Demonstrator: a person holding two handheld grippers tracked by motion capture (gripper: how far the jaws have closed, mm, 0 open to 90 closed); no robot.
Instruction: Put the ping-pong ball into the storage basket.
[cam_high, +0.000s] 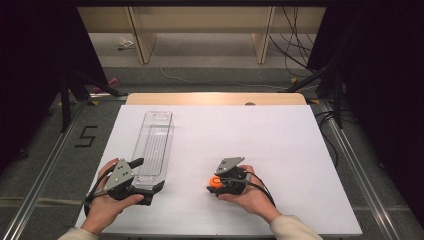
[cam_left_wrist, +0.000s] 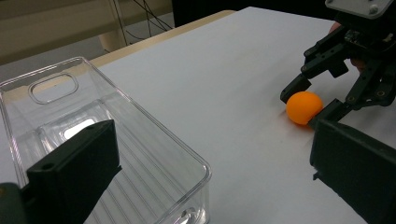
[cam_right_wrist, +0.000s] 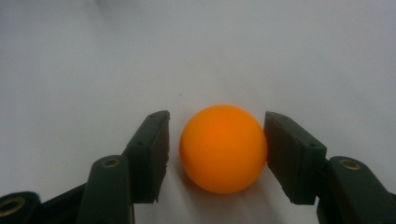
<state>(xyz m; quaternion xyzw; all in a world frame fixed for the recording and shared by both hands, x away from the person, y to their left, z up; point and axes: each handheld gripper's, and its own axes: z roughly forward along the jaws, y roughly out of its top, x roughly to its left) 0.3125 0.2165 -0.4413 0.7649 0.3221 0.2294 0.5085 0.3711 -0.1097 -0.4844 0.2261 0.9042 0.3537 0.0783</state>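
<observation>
Bracketing the orange ball (cam_right_wrist: 223, 148) on the desk (cam_high: 280, 145), the right hand-held gripper (cam_right_wrist: 217, 151) stands part-open, unclamped; uneven closing could squirt it away. The left hand-held gripper (cam_left_wrist: 205, 172) gapes wide, empty, at the clear tray (cam_left_wrist: 154, 154).

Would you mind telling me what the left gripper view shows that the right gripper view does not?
Left gripper view alone: the clear plastic tray, the table's wooden far edge, and the right gripper seen from outside. Right gripper view alone: a slim gap between the ball and one jaw, the other jaw about touching it. Both: the orange ball on the white tabletop, between the right gripper's jaws.
</observation>
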